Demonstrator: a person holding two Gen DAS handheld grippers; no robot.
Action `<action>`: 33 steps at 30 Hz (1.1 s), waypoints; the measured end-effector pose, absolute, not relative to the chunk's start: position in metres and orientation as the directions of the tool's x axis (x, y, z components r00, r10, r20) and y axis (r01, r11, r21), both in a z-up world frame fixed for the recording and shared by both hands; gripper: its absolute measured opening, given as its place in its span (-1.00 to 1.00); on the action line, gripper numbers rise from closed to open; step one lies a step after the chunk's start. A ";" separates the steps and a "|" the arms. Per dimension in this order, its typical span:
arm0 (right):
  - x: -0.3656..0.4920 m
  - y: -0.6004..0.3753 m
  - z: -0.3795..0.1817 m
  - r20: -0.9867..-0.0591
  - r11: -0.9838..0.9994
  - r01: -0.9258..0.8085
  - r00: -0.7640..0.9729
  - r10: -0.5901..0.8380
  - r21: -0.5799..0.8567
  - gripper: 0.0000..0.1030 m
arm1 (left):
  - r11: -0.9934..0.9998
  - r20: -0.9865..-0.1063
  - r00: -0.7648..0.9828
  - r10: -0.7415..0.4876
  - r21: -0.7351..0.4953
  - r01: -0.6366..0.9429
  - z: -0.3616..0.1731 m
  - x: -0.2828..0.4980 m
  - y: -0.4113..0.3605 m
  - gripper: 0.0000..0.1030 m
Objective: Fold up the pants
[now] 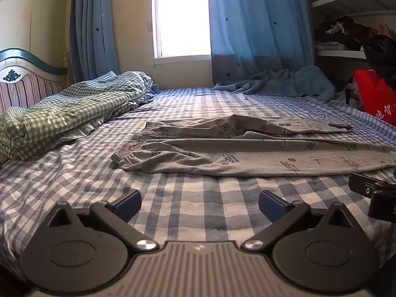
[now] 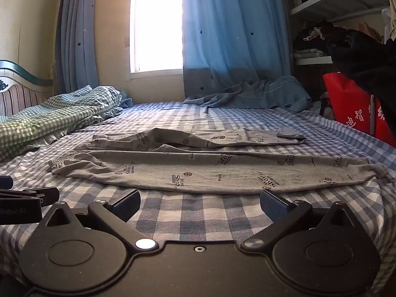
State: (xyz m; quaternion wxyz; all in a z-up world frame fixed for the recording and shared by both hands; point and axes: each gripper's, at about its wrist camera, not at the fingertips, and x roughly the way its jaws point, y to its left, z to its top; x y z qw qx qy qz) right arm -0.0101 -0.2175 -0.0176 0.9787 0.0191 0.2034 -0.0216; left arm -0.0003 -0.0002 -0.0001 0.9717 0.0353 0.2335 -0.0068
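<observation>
Grey printed pants (image 1: 247, 153) lie spread flat across the blue checked bed (image 1: 185, 203), waistband to the left, legs to the right; they also show in the right wrist view (image 2: 210, 170). The far leg's cuff is turned over. My left gripper (image 1: 200, 204) is open and empty, low over the sheet just short of the pants' near edge. My right gripper (image 2: 200, 204) is open and empty, close to the near leg's edge. Each gripper shows at the edge of the other's view: the right gripper (image 1: 371, 193) and the left gripper (image 2: 22, 198).
A rumpled green checked quilt (image 1: 61, 118) lies at the left by the headboard (image 1: 22, 79). Blue clothing (image 1: 284, 81) lies under the curtain at the far side. A red bag (image 2: 358, 109) and shelves (image 2: 334, 5) stand at the right.
</observation>
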 end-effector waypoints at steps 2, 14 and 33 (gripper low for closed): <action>-0.010 -0.218 -0.018 -0.397 0.998 0.049 0.917 -0.034 0.028 0.99 | 0.997 -0.455 0.891 0.005 0.067 0.029 0.000 -0.001 0.000 0.99; -0.012 -0.223 -0.019 -0.404 0.998 0.058 0.914 -0.040 0.033 0.99 | 0.997 -0.465 0.885 0.019 0.071 0.015 0.000 -0.002 0.001 0.99; -0.010 -0.222 -0.022 -0.415 0.997 0.076 0.908 -0.056 0.032 0.99 | 0.997 -0.477 0.879 0.027 0.075 0.010 -0.004 0.001 0.002 0.99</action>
